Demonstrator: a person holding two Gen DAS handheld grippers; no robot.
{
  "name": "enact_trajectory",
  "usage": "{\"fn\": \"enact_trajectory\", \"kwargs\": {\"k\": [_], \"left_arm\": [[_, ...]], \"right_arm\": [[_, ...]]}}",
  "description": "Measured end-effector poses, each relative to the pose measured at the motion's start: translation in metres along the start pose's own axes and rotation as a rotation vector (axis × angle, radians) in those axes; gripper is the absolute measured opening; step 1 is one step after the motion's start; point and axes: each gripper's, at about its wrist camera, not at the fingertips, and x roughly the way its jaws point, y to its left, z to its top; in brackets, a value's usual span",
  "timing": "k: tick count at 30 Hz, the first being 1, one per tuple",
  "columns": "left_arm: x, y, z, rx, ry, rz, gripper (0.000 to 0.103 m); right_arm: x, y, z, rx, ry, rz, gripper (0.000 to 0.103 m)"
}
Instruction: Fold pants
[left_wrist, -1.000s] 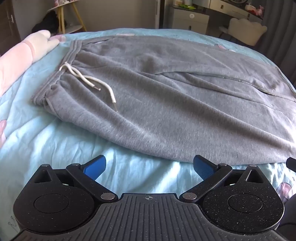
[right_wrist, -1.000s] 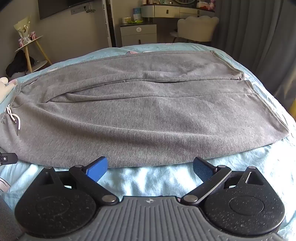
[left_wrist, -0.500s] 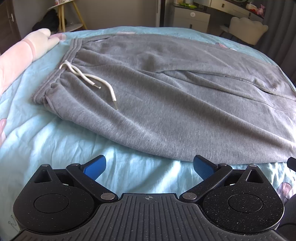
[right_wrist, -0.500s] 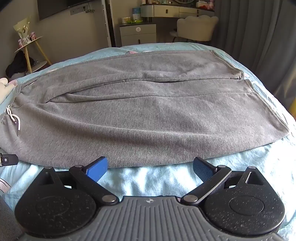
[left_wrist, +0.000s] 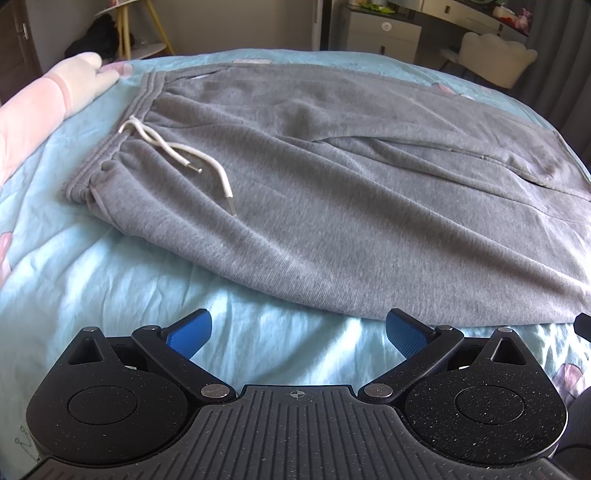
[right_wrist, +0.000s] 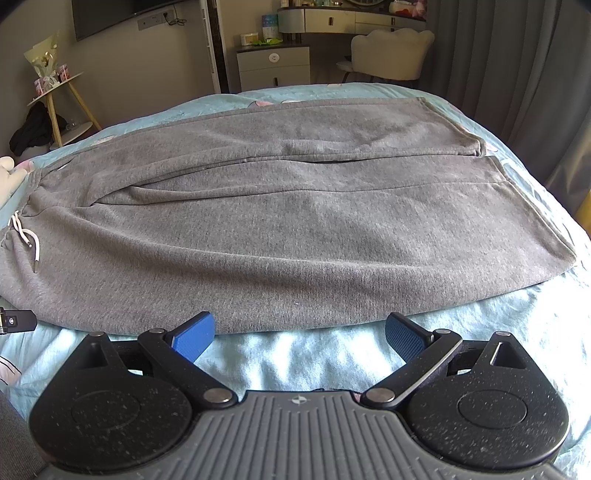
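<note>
The left gripper (left_wrist: 298, 332) hovers low over the light blue bedsheet (left_wrist: 110, 280) with its blue pads spread wide and nothing between them; the right gripper (right_wrist: 300, 334) holds the same pose, jaws wide and empty, its pads just short of the cloth. Right ahead of both lies the gray pants (left_wrist: 351, 206), spread flat across the bed, the near edge running just past the fingertips. Ahead and to the left of the left gripper sits the gathered waistband (left_wrist: 110, 147) with a white drawstring (left_wrist: 184, 155) trailing over the fabric; ahead and to the right of the right gripper the two leg cuffs (right_wrist: 517, 192) end side by side, a narrow gap between the legs. Further left of the left gripper a pink and white pillow (left_wrist: 40, 110) rests on the sheet beside the waistband. Beyond the bed stand a gray drawer cabinet (right_wrist: 273, 68), a white chair (right_wrist: 391, 51), a small yellow-legged side table (right_wrist: 62, 92) and gray curtains (right_wrist: 517, 74)
</note>
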Motion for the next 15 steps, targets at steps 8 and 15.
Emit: {"fn": "enact_trajectory", "kwargs": {"k": [8, 15], "left_arm": [[-0.0001, -0.0001, -0.0008, -0.005, 0.005, 0.000, 0.103], [0.0005, 0.0001, 0.0011, -0.012, 0.017, 0.003, 0.103]], "right_arm": [[0.0001, -0.0001, 0.0007, 0.001, 0.001, -0.002, 0.099], [0.0001, -0.0002, 0.0008, 0.002, 0.002, -0.001, 0.099]]}}
